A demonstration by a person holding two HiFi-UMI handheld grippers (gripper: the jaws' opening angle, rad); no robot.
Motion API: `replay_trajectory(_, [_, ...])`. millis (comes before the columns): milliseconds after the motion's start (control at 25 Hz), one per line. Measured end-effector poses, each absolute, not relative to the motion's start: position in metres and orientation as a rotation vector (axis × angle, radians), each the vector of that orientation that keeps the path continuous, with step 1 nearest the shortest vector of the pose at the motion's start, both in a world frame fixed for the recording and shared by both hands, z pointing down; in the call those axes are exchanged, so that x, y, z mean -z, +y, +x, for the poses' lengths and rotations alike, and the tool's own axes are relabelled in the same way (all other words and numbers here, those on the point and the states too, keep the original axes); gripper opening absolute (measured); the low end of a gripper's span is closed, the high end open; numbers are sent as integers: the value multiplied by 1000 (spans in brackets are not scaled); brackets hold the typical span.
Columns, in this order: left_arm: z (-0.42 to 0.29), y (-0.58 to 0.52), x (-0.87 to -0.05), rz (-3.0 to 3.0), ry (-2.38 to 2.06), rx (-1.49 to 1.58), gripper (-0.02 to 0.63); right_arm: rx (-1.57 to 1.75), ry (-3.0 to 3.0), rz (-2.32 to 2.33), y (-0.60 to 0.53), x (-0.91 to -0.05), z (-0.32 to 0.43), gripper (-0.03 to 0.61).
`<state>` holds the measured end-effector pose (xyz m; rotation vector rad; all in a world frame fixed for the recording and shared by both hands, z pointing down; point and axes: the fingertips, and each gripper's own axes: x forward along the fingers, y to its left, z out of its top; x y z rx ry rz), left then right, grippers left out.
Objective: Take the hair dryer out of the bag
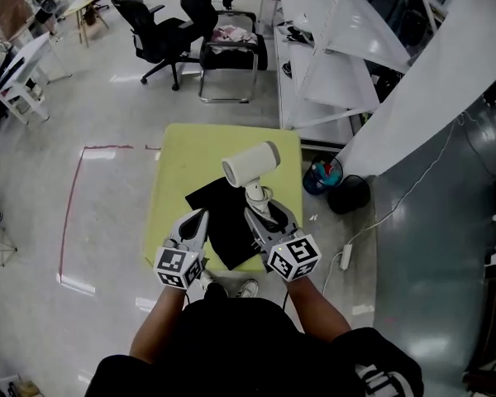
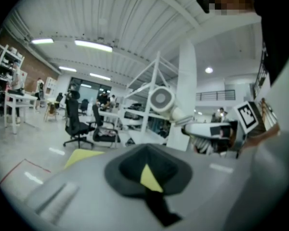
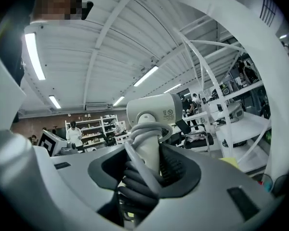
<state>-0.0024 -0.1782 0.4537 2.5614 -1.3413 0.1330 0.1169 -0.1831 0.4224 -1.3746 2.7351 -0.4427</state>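
The white hair dryer (image 1: 252, 165) is up in the air above the yellow-green table (image 1: 172, 165). My right gripper (image 1: 263, 208) is shut on its handle. In the right gripper view the handle and its coiled grey cord (image 3: 140, 174) fill the gap between the jaws of that gripper (image 3: 144, 173), with the dryer's head (image 3: 153, 110) above. The black bag (image 1: 225, 231) lies flat on the table below. My left gripper (image 1: 200, 216) hovers at the bag's left edge, shut. In its own view the left gripper (image 2: 149, 178) has nothing visible in its jaws, and the dryer (image 2: 162, 100) shows ahead.
White shelving (image 1: 339, 56) stands at the right of the table. A blue bucket (image 1: 322, 175) and a black round object (image 1: 350, 194) sit beside it on the floor. Black office chairs (image 1: 161, 25) are behind. Red tape (image 1: 73, 209) marks the floor at the left.
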Motion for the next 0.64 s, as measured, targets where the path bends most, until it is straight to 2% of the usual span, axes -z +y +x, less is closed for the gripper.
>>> replay_trajectory(640, [-24,-204,-417,2625,-1389,-66,8,268,2717,-1465,-199,-392,101,176])
